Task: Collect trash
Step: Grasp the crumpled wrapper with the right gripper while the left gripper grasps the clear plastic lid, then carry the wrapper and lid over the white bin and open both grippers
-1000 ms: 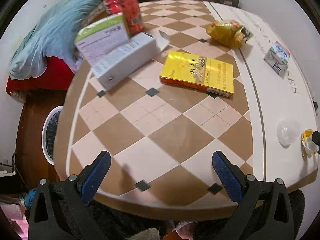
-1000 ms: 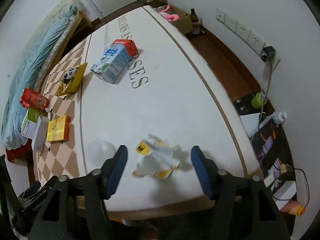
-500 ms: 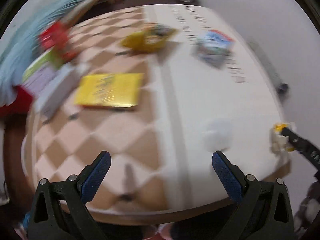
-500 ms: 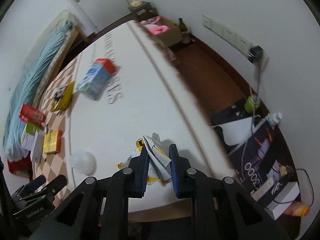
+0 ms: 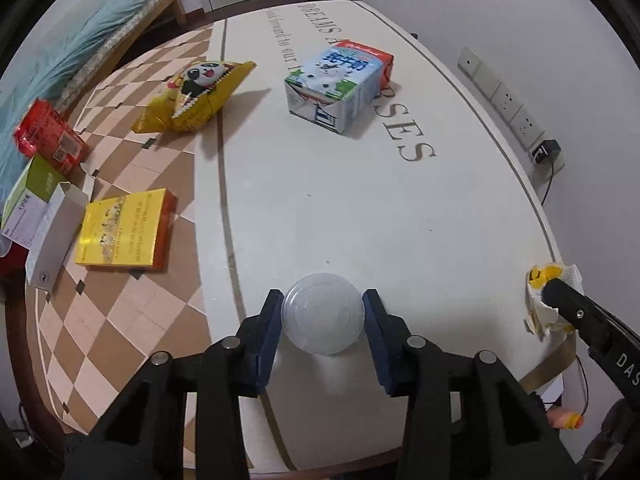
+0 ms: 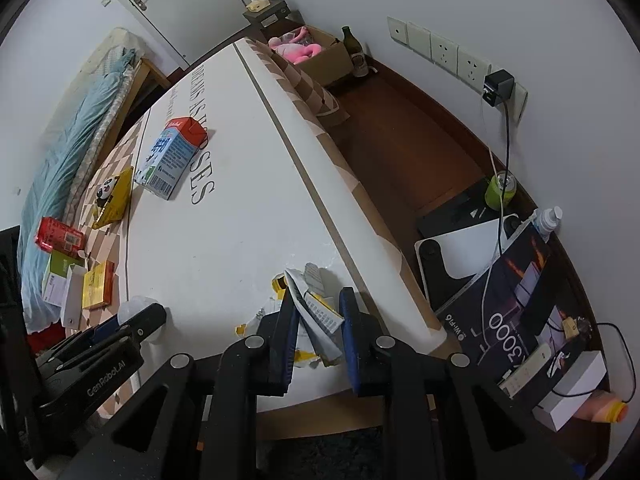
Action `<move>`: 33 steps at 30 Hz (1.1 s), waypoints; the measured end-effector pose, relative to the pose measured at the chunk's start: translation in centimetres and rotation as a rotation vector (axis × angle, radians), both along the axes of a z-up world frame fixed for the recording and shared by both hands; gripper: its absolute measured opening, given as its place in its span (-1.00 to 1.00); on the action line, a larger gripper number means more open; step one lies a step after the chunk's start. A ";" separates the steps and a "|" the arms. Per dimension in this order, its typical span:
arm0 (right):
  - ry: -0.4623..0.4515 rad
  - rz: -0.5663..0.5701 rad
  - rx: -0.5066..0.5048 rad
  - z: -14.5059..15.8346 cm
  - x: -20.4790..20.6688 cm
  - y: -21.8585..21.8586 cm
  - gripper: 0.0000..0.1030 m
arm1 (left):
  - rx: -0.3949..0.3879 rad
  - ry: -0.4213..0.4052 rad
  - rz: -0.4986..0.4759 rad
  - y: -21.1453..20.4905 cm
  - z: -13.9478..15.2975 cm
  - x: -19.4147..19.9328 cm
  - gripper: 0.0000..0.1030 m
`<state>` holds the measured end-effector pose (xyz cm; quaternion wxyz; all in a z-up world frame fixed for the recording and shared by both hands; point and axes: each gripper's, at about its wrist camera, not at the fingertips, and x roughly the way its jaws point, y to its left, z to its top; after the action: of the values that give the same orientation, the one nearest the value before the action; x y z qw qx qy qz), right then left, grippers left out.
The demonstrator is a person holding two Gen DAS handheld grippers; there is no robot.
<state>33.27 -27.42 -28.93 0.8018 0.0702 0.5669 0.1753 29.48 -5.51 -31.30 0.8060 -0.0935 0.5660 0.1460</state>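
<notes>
At nine o'clock in our left wrist view, we are seeing boxes crowding the checkered part of the tabletop (image 5: 460,208): a red packet (image 5: 48,136), a green and white box (image 5: 28,200), an open white carton (image 5: 56,236) and a yellow box (image 5: 124,234). They are lying loose and well apart from our grippers, seemingly waiting their turn as trash. At eleven o'clock a yellow panda snack bag (image 5: 196,96) is lying crumpled; at one o'clock a blue and white milk carton (image 5: 340,84) is lying on its side over the printed lettering.

At six o'clock we are reaching in low with the left gripper (image 5: 323,316), fingers pointing forward along the tabletop. It is bracketing a clear plastic cup (image 5: 322,314), one blue pad on each side, narrowed about to the cup's width. We cannot tell whether the pads are pressing yet. The cup is thin, so we judge a soft squeeze suits it.

At four o'clock the right gripper (image 6: 318,316) is sitting at the tabletop's near right edge. In our right wrist view it is pinching a crumpled white and yellow wrapper (image 6: 316,308) between nearly closed fingers, angled down over the edge. The wrapper's loose ends are spilling out on both sides, which we judge makes the hold somewhat uncertain.
</notes>
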 end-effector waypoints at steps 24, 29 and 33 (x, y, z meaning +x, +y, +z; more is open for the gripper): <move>-0.033 0.272 -0.057 -0.1 -4.4 8.4 -0.51 | 0.029 0.020 0.095 3.7 -0.6 -6.3 -0.28; -0.030 0.255 -0.072 0.3 -4.4 7.9 -0.70 | 0.030 0.009 0.086 3.7 0.6 -7.2 -0.29; -0.051 0.269 -0.060 2.0 -5.4 8.2 -0.70 | 0.026 -0.042 0.101 4.8 3.5 -8.4 -0.29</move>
<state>27.86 -19.21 -26.89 0.7871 -0.0350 0.5556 0.2657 21.08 -0.70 -27.75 0.8104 -0.1147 0.5415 0.1918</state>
